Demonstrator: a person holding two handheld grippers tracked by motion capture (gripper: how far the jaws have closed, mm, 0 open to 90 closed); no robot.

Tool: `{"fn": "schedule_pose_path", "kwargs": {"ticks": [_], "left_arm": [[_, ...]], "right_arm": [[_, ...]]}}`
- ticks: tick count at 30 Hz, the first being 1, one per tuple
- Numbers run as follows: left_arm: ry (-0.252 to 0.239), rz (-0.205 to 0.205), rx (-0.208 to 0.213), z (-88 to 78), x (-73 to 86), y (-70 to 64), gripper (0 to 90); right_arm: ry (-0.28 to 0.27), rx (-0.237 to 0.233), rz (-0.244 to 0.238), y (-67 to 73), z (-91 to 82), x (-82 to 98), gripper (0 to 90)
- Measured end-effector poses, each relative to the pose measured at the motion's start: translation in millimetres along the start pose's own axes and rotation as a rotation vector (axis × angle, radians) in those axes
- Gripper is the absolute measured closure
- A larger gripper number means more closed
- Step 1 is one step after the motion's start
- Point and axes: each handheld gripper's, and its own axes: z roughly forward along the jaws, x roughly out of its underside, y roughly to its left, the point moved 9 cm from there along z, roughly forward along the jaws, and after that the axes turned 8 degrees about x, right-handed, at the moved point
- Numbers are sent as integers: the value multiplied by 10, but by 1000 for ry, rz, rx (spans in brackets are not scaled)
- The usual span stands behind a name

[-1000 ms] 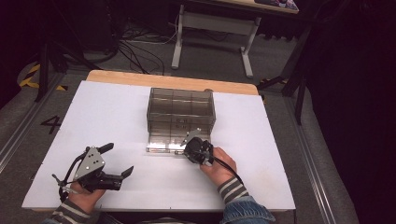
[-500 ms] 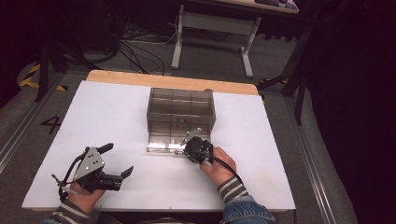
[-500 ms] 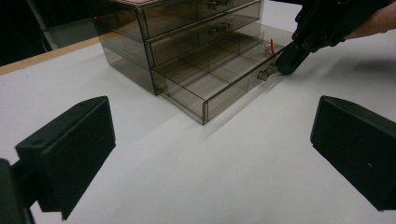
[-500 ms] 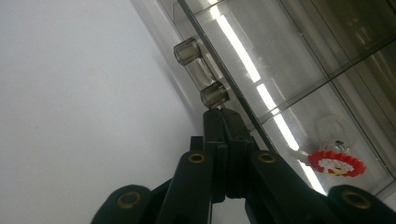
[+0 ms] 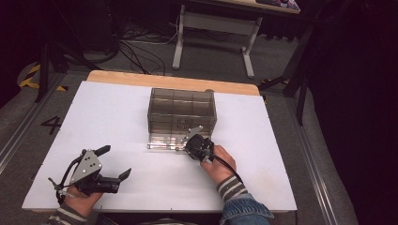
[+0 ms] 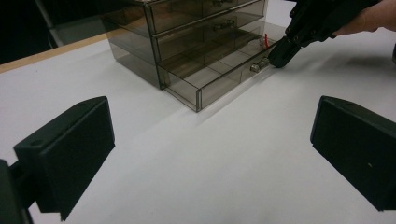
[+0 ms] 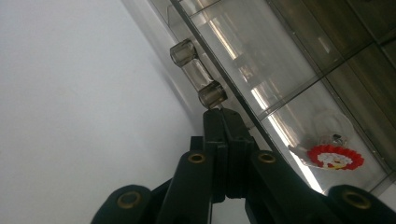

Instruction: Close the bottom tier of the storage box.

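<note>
A small see-through chest of drawers point(image 5: 181, 112), made of smoky brown plastic, stands near the middle of the white surface point(image 5: 94, 117). Its walls are smooth and shiny. The bottom drawer point(image 6: 219, 70) is pulled out a little way. On its front is a clear handle point(image 7: 198, 74), shaped like a short bar with a round knob at each end.

The right tool point(image 5: 195, 144) is black and points at that drawer front. Its two jaws are pressed flat together, and their tip sits right at the lower knob of the handle; it looks like it touches, but that is hard to tell. Inside the drawer lies a little round red thing with a frilly edge point(image 7: 335, 157).

The left tool point(image 5: 115, 161) rests well apart from the chest, near the front left of the surface. Its blocky black jaws stand wide apart with nothing between them.
</note>
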Motion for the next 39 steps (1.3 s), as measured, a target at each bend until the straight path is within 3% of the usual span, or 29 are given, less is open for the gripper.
{"fn": "schedule_pose_path", "kwargs": {"ticks": [39], "left_arm": [[4, -27, -63, -214, 99, 30, 5]], "right_arm": [[-83, 99, 100, -280, 211, -161, 897]]}}
